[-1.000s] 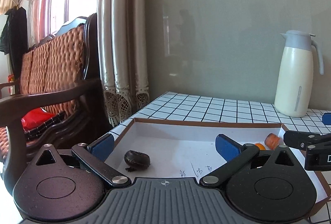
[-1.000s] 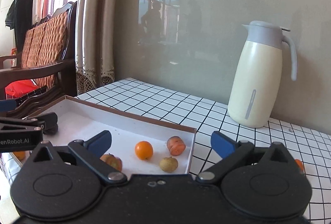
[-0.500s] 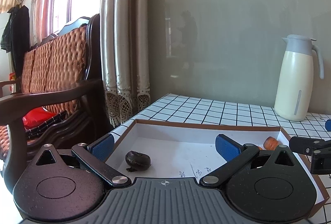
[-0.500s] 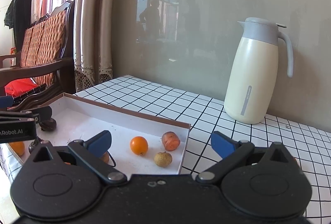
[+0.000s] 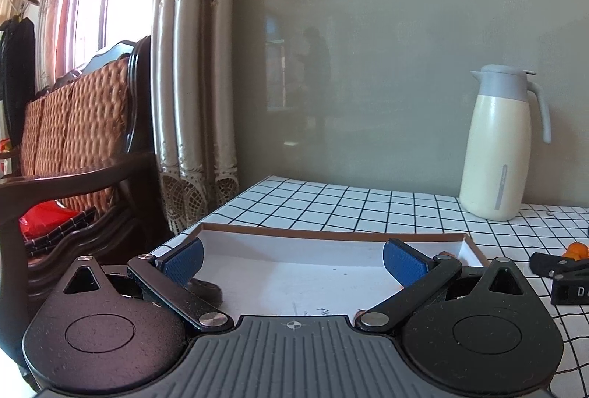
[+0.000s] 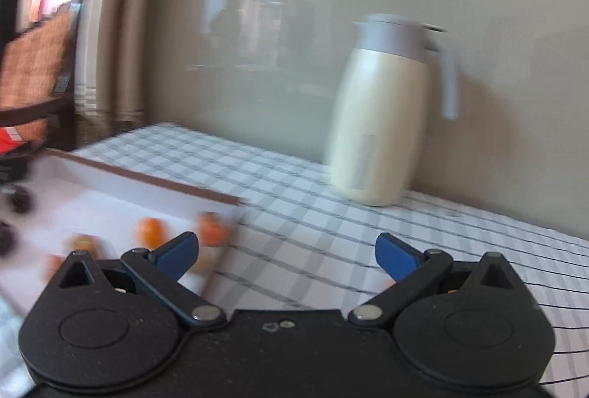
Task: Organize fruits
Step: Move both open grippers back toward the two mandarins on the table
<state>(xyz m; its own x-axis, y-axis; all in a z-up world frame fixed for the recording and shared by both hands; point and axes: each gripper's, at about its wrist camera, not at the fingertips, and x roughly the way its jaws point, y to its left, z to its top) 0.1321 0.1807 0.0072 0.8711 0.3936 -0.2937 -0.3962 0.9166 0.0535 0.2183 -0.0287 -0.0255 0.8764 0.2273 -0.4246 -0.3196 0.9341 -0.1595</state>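
A shallow white tray with a brown rim (image 5: 331,234) lies on the checked table. My left gripper (image 5: 292,262) is open over the tray's near side, nothing between its blue pads. A dark wrinkled fruit (image 5: 208,287) sits in the tray, half hidden behind the left finger. The right wrist view is blurred by motion. My right gripper (image 6: 287,254) is open and empty, over the table just right of the tray's rim (image 6: 147,179). In the tray are an orange fruit (image 6: 149,230), a reddish piece (image 6: 211,228) and dark fruits (image 6: 20,199). A small orange fruit (image 5: 576,249) lies on the table, just beyond the right gripper's black body (image 5: 559,274).
A cream thermos jug with a grey lid (image 5: 497,148) (image 6: 383,125) stands at the back of the table against the grey wall. A wooden chair with woven backing (image 5: 73,125) and curtains (image 5: 191,103) are to the left, past the table edge.
My right gripper has swung quickly to the right, off the tray and over the bare table. My left gripper has drawn back a little; the dark fruit now sits behind its left finger.
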